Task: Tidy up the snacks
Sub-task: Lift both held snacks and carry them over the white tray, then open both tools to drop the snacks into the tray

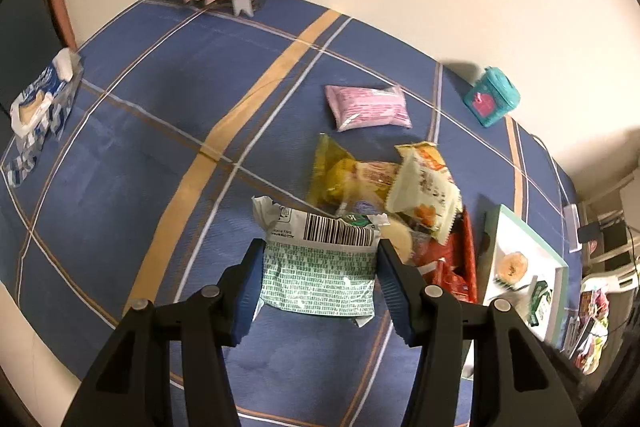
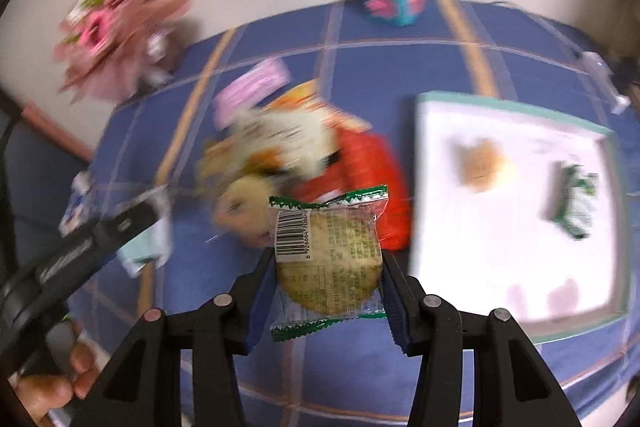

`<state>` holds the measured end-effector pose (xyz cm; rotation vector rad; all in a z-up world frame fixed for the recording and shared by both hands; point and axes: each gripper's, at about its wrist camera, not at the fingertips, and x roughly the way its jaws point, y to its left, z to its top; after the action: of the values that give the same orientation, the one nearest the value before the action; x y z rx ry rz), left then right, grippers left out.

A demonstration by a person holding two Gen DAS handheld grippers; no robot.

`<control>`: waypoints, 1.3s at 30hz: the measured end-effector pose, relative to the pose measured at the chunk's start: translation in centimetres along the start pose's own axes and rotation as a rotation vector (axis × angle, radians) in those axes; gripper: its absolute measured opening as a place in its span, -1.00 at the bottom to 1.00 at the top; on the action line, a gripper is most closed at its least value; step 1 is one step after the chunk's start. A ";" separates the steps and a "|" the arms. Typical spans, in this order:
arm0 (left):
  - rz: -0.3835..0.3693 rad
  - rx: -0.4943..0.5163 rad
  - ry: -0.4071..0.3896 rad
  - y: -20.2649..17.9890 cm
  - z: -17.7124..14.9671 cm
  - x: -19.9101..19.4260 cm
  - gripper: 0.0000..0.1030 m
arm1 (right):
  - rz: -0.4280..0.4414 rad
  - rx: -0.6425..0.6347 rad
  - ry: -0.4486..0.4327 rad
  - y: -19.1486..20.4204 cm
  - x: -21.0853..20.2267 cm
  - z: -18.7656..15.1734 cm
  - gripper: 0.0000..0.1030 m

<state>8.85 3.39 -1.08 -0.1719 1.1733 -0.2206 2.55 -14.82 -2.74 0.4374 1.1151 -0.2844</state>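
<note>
Tray (image 2: pixel 516 103) holding round biscuit (image 2: pixel 482 165), green-white packet (image 2: pixel 574 205), blue tablecloth (image 1: pixel 160 115)

Bare blue cloth (image 1: pixel 132 155) leftward; snack pile (image 1: pixel 392 195) crowding the tray (image 1: pixel 560 259).

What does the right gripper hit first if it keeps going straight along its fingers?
Probably the snack pile: the right gripper, clamped on a cookie packet, points at its near edge, left of the tray. Blur leaves depth uncertain.
</note>
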 end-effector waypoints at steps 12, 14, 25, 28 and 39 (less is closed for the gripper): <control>-0.087 0.264 0.030 -10.9 -3.8 0.6 0.10 | -0.227 0.301 -0.077 -14.7 -4.1 1.0 0.01; -0.102 0.315 0.041 -13.1 -4.7 0.7 0.10 | -0.253 0.343 -0.084 -17.1 -4.8 0.8 0.01; -0.139 0.559 0.111 -22.1 -10.3 2.6 0.10 | -0.329 0.472 -0.099 -23.9 -7.0 -0.4 0.01; -0.129 0.580 0.125 -23.0 -11.0 3.5 0.10 | -0.322 0.480 -0.085 -24.6 -6.6 -0.6 0.01; -0.103 0.569 0.193 -23.2 -11.9 7.3 0.11 | -0.279 0.480 0.042 -25.0 -2.2 -1.3 0.01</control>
<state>-1.38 -21.10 -6.31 0.2962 1.2487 -0.6615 -10.18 -36.26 -6.14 0.7141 1.1470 -0.8004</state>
